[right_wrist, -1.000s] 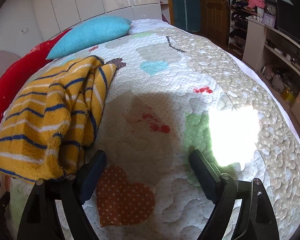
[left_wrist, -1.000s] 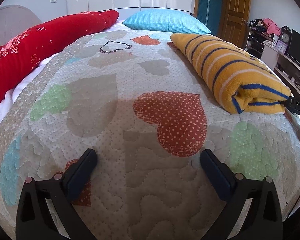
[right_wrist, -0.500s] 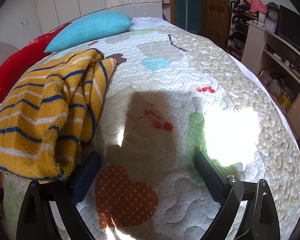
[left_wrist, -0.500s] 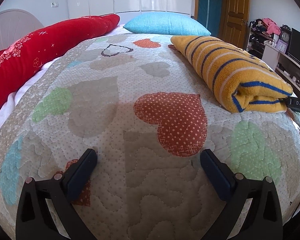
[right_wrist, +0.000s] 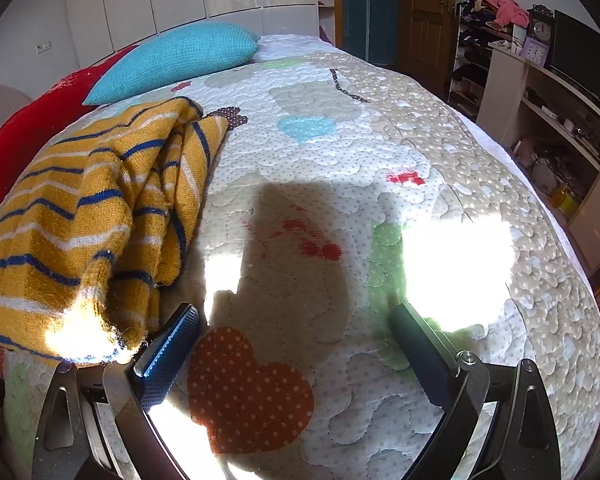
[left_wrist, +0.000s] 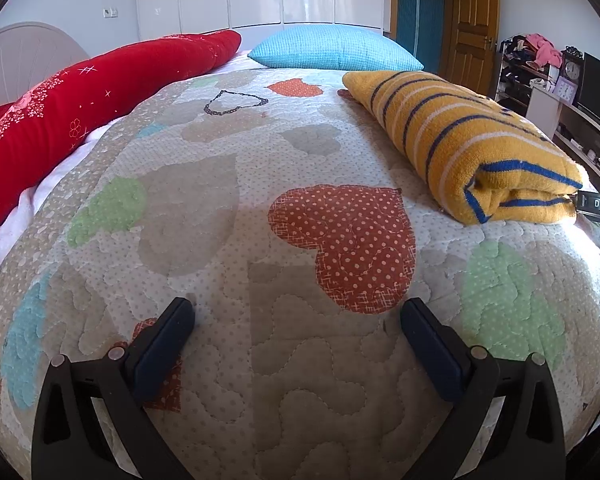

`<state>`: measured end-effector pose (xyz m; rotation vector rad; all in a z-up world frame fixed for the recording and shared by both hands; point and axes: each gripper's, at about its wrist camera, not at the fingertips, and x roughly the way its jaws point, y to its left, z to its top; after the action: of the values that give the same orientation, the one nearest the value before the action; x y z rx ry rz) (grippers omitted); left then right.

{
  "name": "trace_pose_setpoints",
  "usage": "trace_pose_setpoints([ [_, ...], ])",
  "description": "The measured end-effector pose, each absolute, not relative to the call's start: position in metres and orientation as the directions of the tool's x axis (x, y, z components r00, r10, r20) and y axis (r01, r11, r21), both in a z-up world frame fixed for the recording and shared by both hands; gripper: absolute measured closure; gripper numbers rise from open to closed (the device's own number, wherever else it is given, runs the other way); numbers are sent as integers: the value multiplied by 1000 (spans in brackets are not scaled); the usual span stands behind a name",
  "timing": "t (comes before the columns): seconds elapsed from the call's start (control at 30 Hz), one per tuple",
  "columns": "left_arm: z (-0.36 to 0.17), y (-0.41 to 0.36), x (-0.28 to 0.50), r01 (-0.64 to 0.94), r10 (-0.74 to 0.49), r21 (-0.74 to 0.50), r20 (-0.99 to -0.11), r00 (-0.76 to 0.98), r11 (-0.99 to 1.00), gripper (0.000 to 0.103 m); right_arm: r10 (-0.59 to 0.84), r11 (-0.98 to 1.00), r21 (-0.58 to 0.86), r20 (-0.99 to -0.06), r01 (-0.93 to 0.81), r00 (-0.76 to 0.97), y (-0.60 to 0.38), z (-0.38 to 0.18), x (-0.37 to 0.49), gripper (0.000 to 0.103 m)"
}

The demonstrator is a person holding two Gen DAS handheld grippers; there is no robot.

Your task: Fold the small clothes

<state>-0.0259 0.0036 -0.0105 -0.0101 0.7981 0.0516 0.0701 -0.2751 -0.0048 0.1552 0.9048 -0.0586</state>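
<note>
A folded yellow knit garment with blue and white stripes (left_wrist: 472, 140) lies on the quilted bed cover (left_wrist: 204, 216) at the right in the left wrist view, and at the left in the right wrist view (right_wrist: 84, 216). My left gripper (left_wrist: 298, 316) is open and empty over the quilt, left of the garment. My right gripper (right_wrist: 296, 320) is open and empty, its left finger (right_wrist: 168, 352) just beside the garment's near edge. A part of the right gripper (left_wrist: 598, 204) shows next to the garment's end.
A red bolster (left_wrist: 72, 108) and a blue pillow (left_wrist: 332, 48) lie at the head of the bed. Shelves (right_wrist: 548, 120) with clutter stand to the right of the bed, a wooden door (right_wrist: 426, 12) beyond. The bed's right edge (right_wrist: 556, 224) drops off.
Both grippers have drawn back slightly toward the foot of the bed and stayed open. The folded garment has not moved.
</note>
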Motion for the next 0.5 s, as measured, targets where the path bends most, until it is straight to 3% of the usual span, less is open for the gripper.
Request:
trace_pose_setpoints([
  [0.5,-10,3,-26,-50,42,10,-716,697,999,0,13,987,107,-786,117,618,-276,-5,70,4],
])
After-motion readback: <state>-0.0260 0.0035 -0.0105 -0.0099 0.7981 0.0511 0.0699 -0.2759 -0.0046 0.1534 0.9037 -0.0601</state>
